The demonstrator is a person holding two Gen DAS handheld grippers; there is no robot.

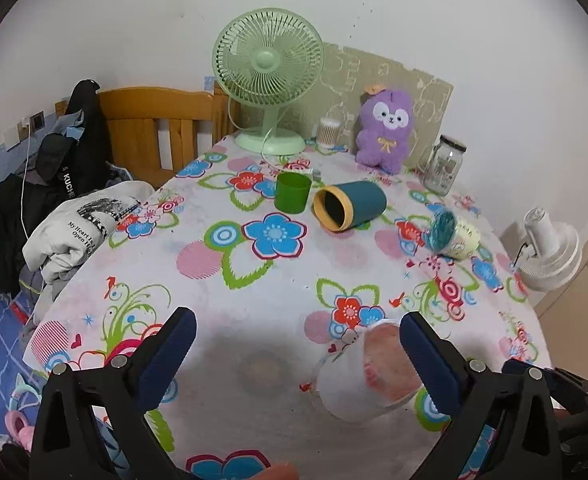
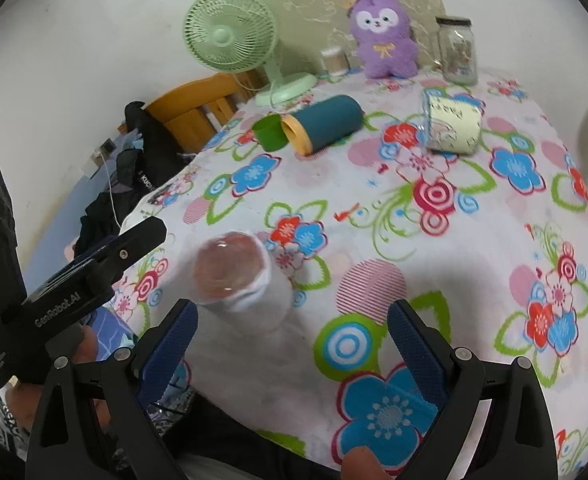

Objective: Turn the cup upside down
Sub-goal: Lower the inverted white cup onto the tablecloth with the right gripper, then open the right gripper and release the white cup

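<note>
Cup [image 2: 240, 280] tilted, empty, on tablecloth [image 2: 473, 260]

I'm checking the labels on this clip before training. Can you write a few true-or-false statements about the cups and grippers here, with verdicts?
1. The left gripper is open. True.
2. The green cup lies on its side. False: it stands upright, mouth up.
3. The teal cup lies on its side. True.
4. The right gripper is shut on the white cup. False: it is open, holding nothing.
5. The purple plush toy stands near the wall. True.
</note>
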